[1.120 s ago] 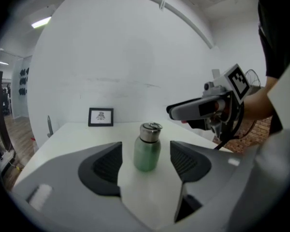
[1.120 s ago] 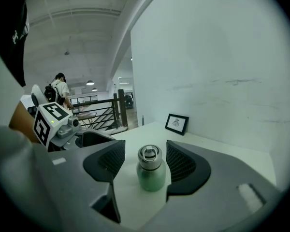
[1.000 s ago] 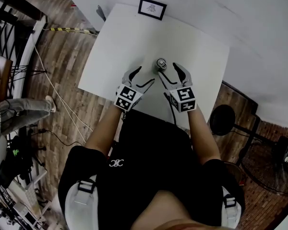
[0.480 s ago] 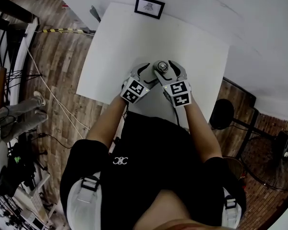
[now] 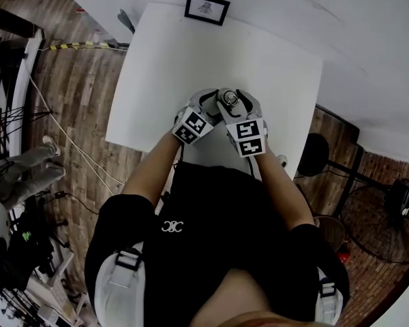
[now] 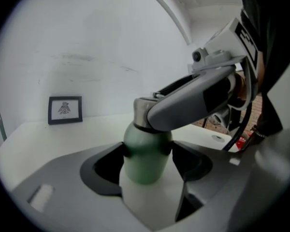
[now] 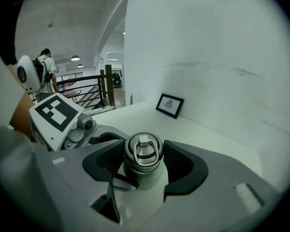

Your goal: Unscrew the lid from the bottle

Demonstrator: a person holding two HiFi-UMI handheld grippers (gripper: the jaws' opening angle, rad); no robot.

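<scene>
On the white tabletop [image 5: 163, 67], a small framed picture [image 5: 206, 8] stands at the far edge, well apart from everything else. Near the front edge the left tongs [image 5: 208, 105] are closed on the green body of the bottle [image 6: 145, 151], one dark pad pressed against each side. The bottle stands upright on the tabletop, between the two tools. Its metal lid [image 7: 143, 150], with a ring handle folded on top, is on the neck, so what the bottle holds cannot be seen. The right tongs [image 5: 235, 101] come in from the other side, higher up, and are closed round the lid, their pads touching it left and right. The two tongs sit just beside each other
</scene>
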